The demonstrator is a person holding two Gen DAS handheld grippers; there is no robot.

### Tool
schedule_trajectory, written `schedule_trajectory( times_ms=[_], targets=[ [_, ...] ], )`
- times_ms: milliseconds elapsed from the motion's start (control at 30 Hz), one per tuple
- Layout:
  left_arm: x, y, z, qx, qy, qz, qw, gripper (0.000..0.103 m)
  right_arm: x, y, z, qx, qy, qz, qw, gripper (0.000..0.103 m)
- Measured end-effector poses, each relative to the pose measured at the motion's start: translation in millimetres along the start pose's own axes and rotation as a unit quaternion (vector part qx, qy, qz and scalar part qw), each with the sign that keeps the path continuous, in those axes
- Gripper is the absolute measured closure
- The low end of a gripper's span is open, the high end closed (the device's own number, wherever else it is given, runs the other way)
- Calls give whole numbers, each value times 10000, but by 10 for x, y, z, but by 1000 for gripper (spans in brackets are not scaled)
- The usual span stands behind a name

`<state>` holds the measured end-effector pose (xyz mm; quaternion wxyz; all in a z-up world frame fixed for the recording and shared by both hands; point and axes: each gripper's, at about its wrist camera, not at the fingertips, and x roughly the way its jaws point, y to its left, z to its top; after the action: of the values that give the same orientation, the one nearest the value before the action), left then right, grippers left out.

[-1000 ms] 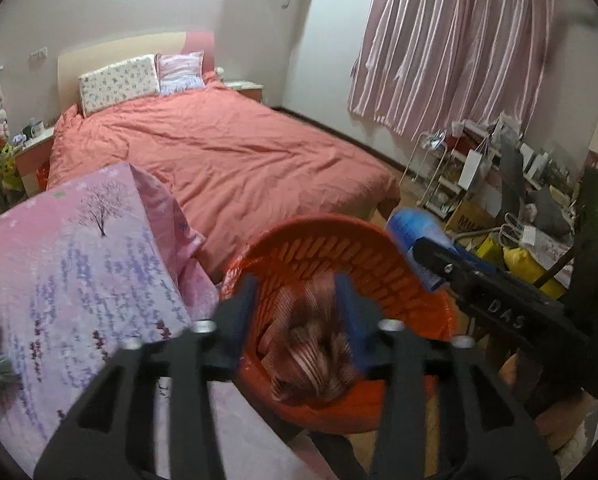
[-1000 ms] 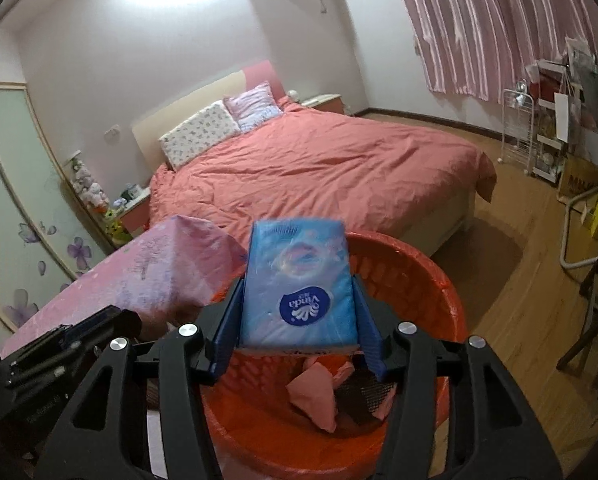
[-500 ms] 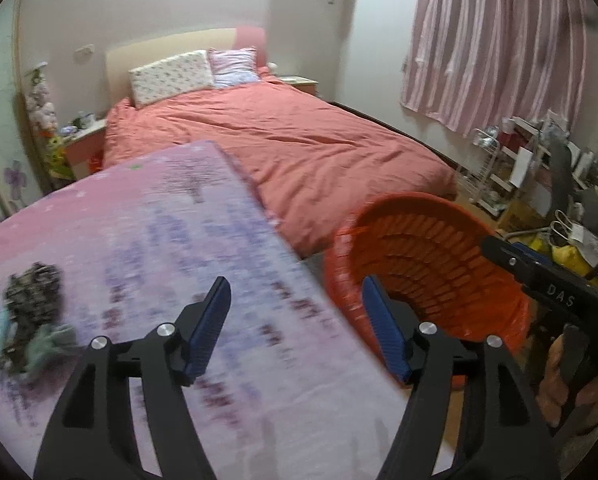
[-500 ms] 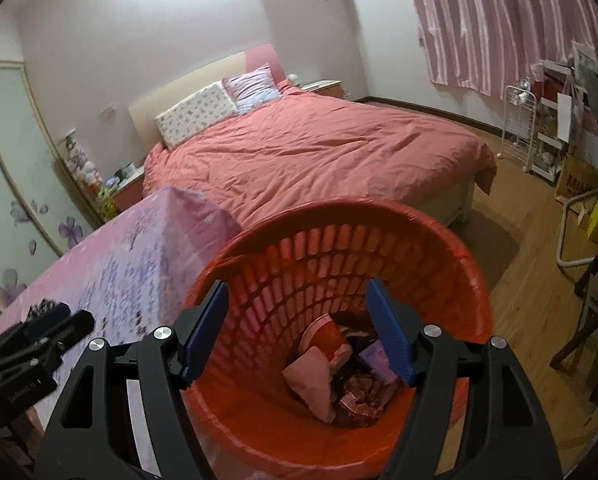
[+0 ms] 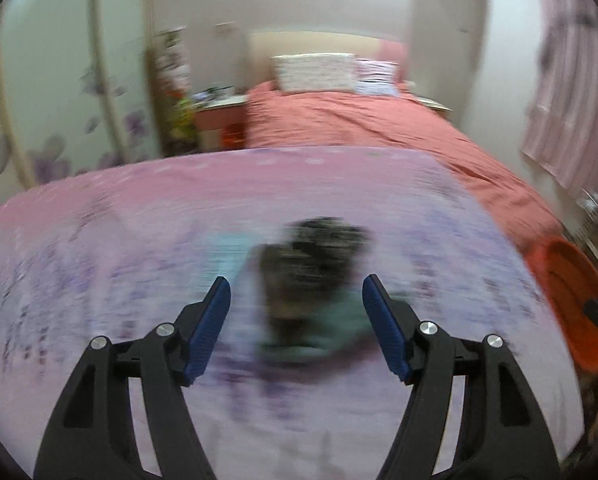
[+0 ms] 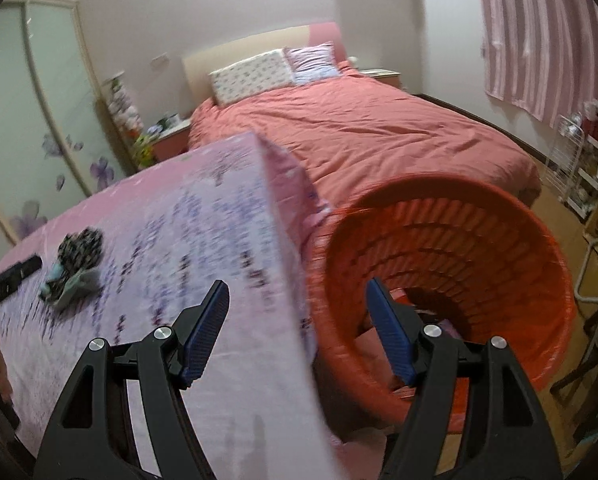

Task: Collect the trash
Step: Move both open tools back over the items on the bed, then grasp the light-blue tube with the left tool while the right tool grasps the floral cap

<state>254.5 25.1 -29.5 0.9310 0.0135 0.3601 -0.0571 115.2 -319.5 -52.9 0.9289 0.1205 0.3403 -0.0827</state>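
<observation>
The salmon-pink quilted bed (image 6: 359, 128) fills the back of the room. In front of it stands my table under its pink and lilac flower-print cloth (image 6: 171, 248), and the round orange plastic slatted basket (image 6: 451, 256) sits just beside the table's right edge, with rubbish already lying in its bottom. What is left to collect is the crumpled black-and-white patterned wad with a pale teal scrap (image 5: 311, 276); it lies on the table toward the left side, well apart from the basket.

My worry is the speed of my left hand. That view is smeared with blur, so I could overshoot and shove the wad along the cloth, or pinch a fold of cloth with it and drag the cover. The wad also looks like two loose pieces, so a careless close may lift only one. On the way to the basket a soft bundle could slip out and land on the floor.

My left gripper (image 5: 297, 316) has just been opening; its blue pads stand apart with nothing clamped, the wad lying just beyond them. My right gripper (image 6: 299, 324) has also just been opening and is empty, its jaws apart over the table's edge and the basket rim.
</observation>
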Motion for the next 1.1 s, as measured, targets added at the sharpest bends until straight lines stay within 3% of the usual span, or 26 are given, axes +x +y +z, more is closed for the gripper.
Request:
schedule_trajectory(
  times_ms=[200,333,533,800,1100],
  targets=[
    [381,562,91,-428,432,99,9981,45,98,370,-27,-350,130,72,9993,32],
    [655,557,138,-351,722,85,9967,51,152,557,-37,-477,200,109,9986,32],
    [890,479,110,-117,855,362,9956,71,227,764,-65,-629,305,165,9974,32],
    [754,890,-3,-248,850,895,9921,71,338,1078,-151,-815,515,433,9944,33],
    [666,1040,-82,-492,846,769,9922,71,451,1683,-18,-945,536,886,9901,44]
  ],
)
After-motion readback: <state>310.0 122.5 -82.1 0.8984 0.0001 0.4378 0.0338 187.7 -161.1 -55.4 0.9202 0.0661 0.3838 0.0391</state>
